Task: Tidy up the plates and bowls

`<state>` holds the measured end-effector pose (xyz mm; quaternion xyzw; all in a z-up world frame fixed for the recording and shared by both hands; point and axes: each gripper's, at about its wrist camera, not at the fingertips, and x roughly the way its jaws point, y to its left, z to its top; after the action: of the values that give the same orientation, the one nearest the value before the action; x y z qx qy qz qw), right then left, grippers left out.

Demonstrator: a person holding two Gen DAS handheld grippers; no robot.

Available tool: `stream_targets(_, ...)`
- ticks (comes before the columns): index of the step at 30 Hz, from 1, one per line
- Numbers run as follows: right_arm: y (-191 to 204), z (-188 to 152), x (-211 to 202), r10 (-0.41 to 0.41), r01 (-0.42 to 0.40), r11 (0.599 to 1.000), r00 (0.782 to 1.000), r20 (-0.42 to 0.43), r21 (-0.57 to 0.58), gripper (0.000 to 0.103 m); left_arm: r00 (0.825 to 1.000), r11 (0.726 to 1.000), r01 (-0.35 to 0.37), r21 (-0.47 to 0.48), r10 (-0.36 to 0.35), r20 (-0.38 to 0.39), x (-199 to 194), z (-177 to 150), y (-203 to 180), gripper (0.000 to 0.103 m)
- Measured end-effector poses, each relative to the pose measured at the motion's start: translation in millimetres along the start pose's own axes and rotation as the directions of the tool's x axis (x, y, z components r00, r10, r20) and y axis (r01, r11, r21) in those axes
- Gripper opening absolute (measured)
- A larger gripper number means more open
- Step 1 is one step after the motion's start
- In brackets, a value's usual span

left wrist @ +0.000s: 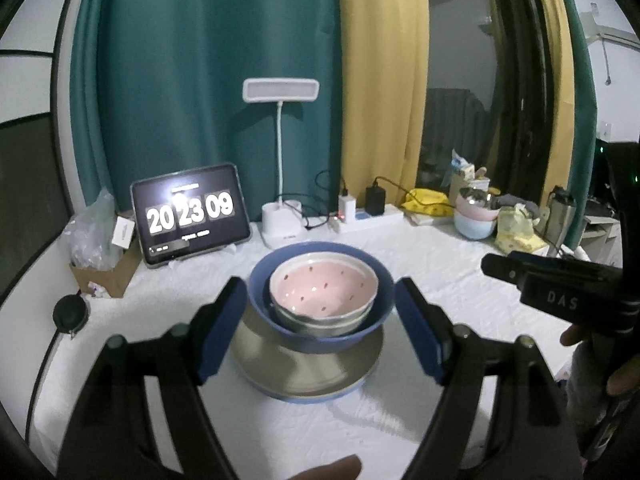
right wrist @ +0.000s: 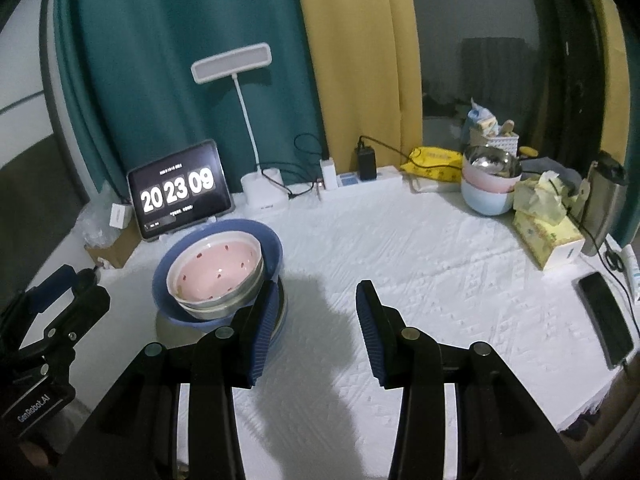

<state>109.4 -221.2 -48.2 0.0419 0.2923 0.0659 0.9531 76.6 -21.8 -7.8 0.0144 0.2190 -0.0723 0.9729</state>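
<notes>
A pink bowl with dark red specks sits nested in a grey-green bowl, which sits in a wide blue bowl. All three rest on a grey plate with a blue rim on the white cloth. My left gripper is open, with its blue pads to either side of the stack and clear of it. The right wrist view shows the same stack at left, and my left gripper beside it. My right gripper is open over bare cloth to the right of the stack, with nothing between its fingers.
At the back stand a tablet clock, a white desk lamp and a power strip with chargers. Stacked pastel bowls topped by a metal one, a tissue box, a flask and a phone crowd the right side. A cardboard box stands at left.
</notes>
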Motion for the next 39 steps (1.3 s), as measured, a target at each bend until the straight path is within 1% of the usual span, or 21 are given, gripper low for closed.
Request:
stream_targets(9, -4, 5, -31, -0.002, 0.003, 1.000, 0.998, 0.059, -0.013, 0.043, 0.999, 1.000, 0.011, -0.005, -0.010, 0.046, -26, 9, -9, 0.077)
stream_targets(19, -5, 12, -66, -0.001, 0.005, 1.000, 0.991, 0.132, -0.030, 0.043, 0.995, 1.000, 0.012, -0.019, -0.010, 0.102, -56, 22, -15, 0.077)
stream_targets(27, -2, 17, -89, -0.008, 0.015, 0.999, 0.984, 0.178, -0.041, 0.043, 0.989, 1.000, 0.005, 0.001, -0.005, 0.147, -77, 30, -19, 0.077)
stream_targets(33, 1, 17, -106, -0.013, 0.023, 0.999, 0.978, 0.209, -0.046, 0.044, 0.983, 1.000, -0.013, 0.006, 0.011, 0.182, -94, 34, -23, 0.077)
stream_targets(36, 2, 16, -114, -0.013, 0.026, 0.998, 0.975, 0.220, -0.055, 0.044, 0.978, 0.999, -0.035, 0.004, 0.033, 0.205, -102, 35, -23, 0.078)
stream_targets(37, 2, 15, -118, -0.017, 0.031, 0.998, 0.973, 0.229, -0.059, 0.044, 0.977, 0.999, -0.037, 0.001, 0.036, 0.208, -105, 35, -23, 0.078)
stream_targets(39, 3, 15, -123, -0.023, 0.040, 0.997, 0.970, 0.241, -0.062, 0.044, 0.976, 0.999, -0.041, -0.006, 0.041, 0.215, -108, 34, -22, 0.084)
